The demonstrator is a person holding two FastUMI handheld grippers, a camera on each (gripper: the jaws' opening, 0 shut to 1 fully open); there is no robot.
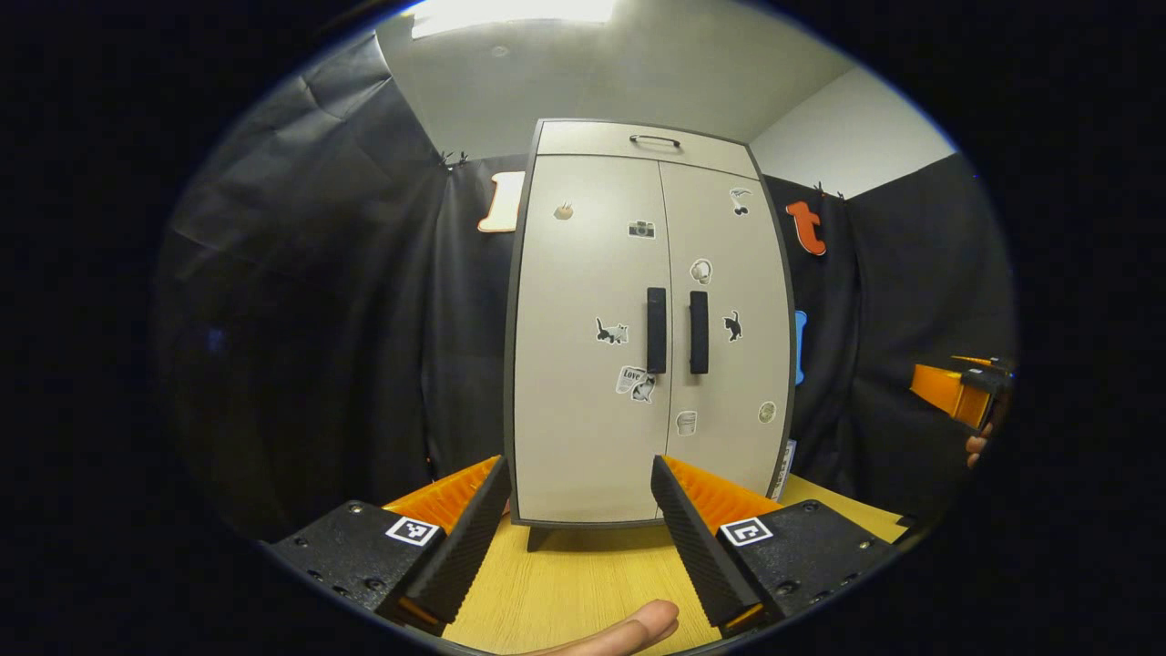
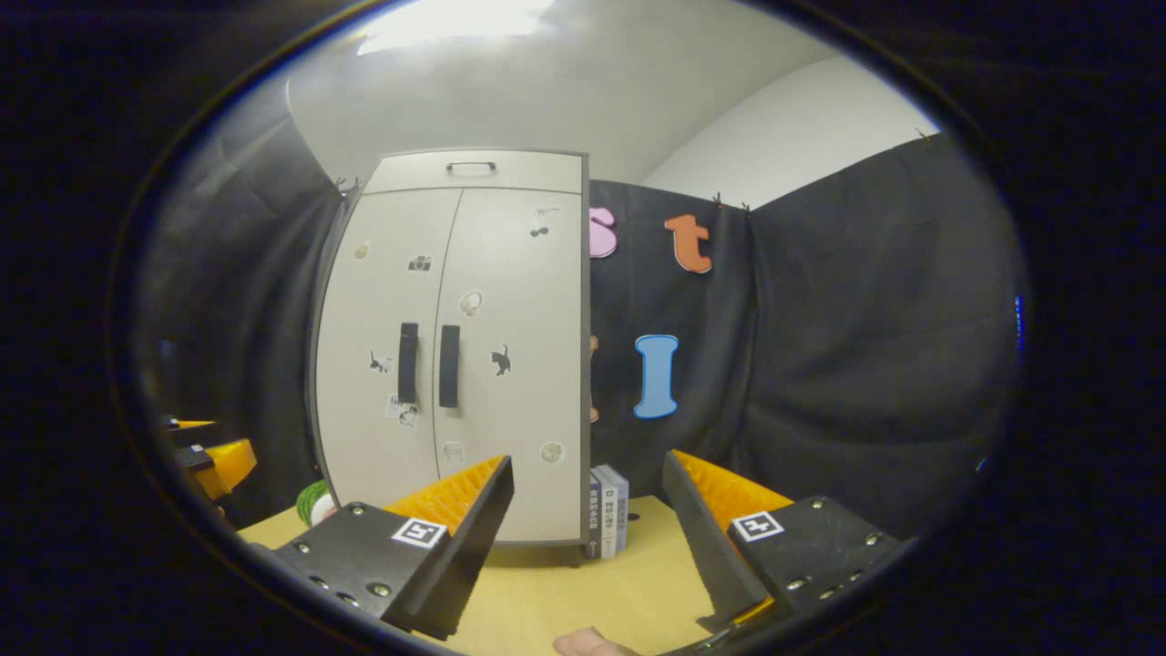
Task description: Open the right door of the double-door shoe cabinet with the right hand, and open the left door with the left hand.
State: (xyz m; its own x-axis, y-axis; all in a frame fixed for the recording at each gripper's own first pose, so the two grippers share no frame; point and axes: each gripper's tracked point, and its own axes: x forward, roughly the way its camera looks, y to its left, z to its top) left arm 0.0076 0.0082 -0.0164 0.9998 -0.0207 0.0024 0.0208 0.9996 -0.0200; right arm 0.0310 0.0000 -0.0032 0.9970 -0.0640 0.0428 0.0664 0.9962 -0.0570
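Observation:
A pale grey double-door shoe cabinet stands upright on a wooden table, both doors closed. Two dark vertical handles sit side by side at the middle seam: the left door handle and the right door handle. Small stickers dot both doors. My left gripper is open, held short of the cabinet's lower front. In the right gripper view the cabinet stands left of centre, its right door handle beside the left door handle. My right gripper is open, held back from the cabinet's right edge.
The wooden table runs under the cabinet. A drawer with a handle tops the cabinet. Books stand against its right side. A green-and-white object sits by its left foot. The other gripper shows at far right.

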